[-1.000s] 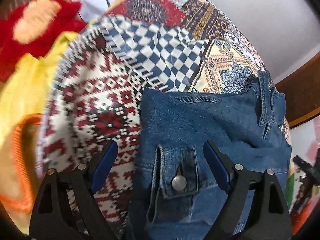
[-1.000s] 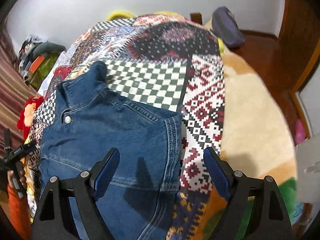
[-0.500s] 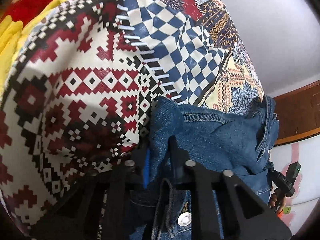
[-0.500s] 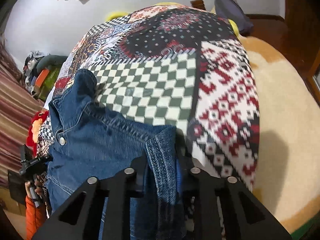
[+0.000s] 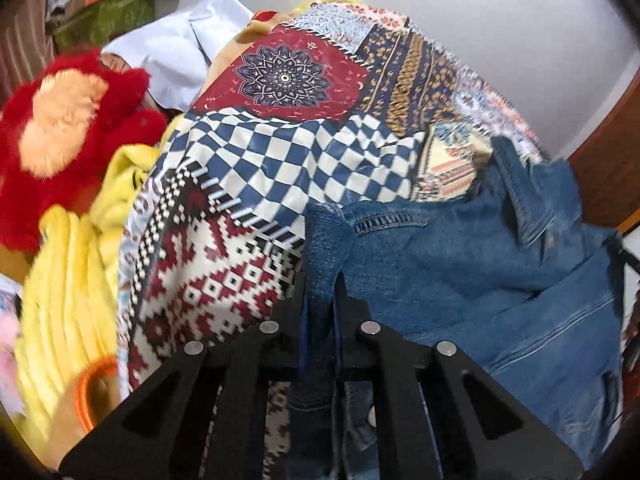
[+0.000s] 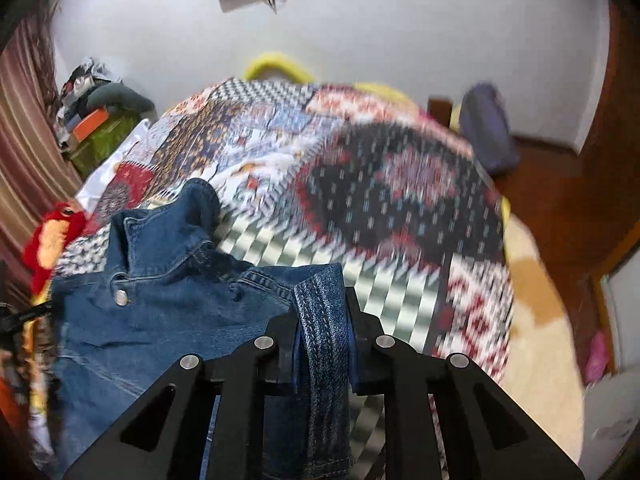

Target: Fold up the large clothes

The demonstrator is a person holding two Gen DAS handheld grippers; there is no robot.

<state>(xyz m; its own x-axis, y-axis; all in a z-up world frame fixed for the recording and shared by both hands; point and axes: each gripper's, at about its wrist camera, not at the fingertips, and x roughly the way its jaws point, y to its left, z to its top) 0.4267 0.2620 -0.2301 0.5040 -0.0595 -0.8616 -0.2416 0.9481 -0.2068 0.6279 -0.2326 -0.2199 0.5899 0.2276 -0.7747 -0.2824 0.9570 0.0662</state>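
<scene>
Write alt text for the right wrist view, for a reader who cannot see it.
The right gripper is shut on a stitched edge of a denim jacket, which lies collar-up on a patchwork quilt covering a bed. Behind are a white wall, a red plush toy at left and wooden floor at right; the view is motion-blurred.

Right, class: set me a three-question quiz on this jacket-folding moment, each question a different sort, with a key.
1. True or false: the left claw is shut on the denim jacket.
2. What does the right claw pinch? A) a stitched denim edge B) the patchwork bedspread C) nothing
3. Fill in: the plush toy beside the bed is mainly ___.

Key: 1 true; 2 A; 3 red.
</scene>
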